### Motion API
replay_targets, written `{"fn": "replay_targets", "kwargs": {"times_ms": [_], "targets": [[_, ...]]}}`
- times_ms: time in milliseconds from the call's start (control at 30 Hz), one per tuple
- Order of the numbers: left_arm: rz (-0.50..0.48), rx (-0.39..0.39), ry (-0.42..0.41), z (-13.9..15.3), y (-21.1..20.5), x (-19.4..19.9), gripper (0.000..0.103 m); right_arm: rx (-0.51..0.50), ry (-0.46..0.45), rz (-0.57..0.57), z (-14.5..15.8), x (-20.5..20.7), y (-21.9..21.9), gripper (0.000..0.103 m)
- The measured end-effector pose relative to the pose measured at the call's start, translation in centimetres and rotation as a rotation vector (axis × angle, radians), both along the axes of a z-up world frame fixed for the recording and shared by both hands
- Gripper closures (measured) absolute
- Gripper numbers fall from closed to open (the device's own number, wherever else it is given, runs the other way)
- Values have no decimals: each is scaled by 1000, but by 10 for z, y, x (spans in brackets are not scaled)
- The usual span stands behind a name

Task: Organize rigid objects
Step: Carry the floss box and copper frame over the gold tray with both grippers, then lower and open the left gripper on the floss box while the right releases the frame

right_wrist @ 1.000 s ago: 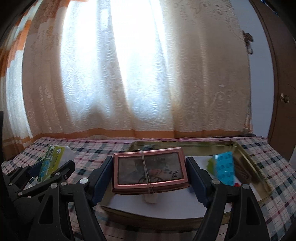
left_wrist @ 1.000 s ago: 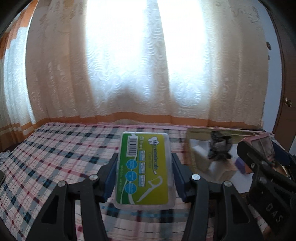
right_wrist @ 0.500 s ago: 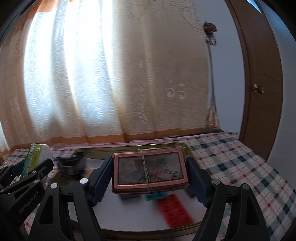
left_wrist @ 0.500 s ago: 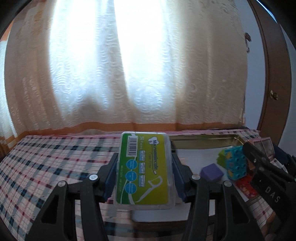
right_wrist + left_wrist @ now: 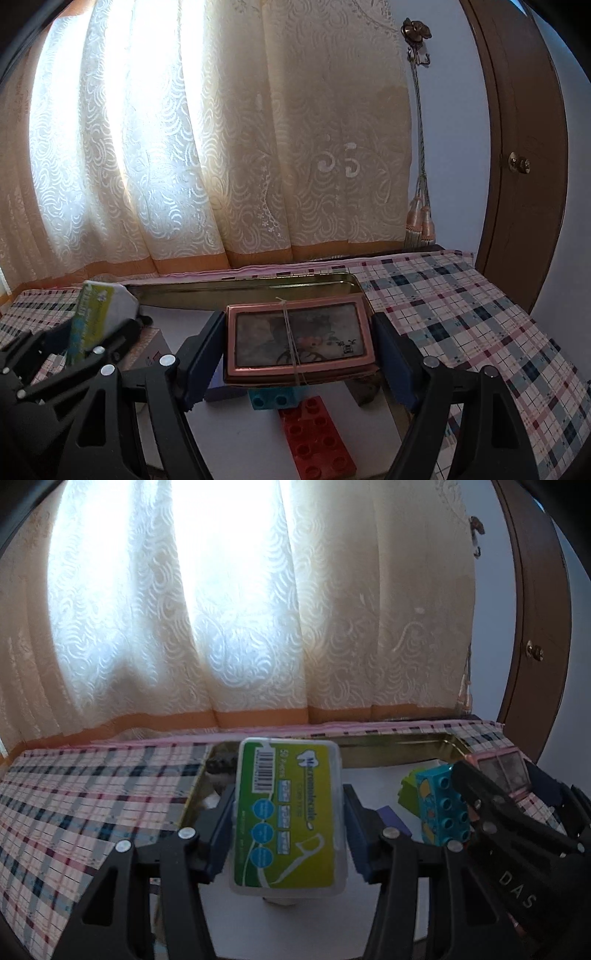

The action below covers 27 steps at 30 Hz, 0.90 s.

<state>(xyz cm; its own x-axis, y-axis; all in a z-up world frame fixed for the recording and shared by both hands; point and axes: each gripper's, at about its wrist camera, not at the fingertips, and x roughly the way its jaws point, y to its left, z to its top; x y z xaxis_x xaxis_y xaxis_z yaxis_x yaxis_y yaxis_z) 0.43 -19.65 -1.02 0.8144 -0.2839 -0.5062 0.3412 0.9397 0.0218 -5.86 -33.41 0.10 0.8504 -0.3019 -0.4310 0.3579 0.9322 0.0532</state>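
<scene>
My left gripper (image 5: 289,825) is shut on a clear plastic floss-pick box (image 5: 288,814) with a green and yellow label, held above the white floor of a gold-rimmed tray (image 5: 406,744). My right gripper (image 5: 297,350) is shut on a pink-framed rectangular case (image 5: 297,341) tied with string, also over the tray (image 5: 258,286). In the left wrist view the right gripper and its pink case (image 5: 502,766) show at the right. In the right wrist view the floss-pick box (image 5: 92,314) shows at the left.
In the tray lie a turquoise block (image 5: 441,808), a green block (image 5: 408,794), a purple block (image 5: 393,819), a red studded plate (image 5: 317,439) and a dark object (image 5: 221,764) at the back left. A plaid cloth (image 5: 461,314) covers the table. Curtains hang behind; a wooden door (image 5: 524,147) stands right.
Both grippers have swung to the right with their loads, from beside the tray's left end to over its interior. The door and the blocks have come into view.
</scene>
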Motion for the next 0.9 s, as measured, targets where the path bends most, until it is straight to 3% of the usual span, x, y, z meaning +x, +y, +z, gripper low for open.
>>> {"fn": "replay_targets", "kwargs": {"times_ms": [467, 900], "targets": [[-5, 42, 16, -11, -19, 9, 49, 47, 17, 28, -1, 25, -14, 23], [-8, 50, 67, -16, -32, 19, 49, 119, 110, 129, -6, 55, -8, 23]]}}
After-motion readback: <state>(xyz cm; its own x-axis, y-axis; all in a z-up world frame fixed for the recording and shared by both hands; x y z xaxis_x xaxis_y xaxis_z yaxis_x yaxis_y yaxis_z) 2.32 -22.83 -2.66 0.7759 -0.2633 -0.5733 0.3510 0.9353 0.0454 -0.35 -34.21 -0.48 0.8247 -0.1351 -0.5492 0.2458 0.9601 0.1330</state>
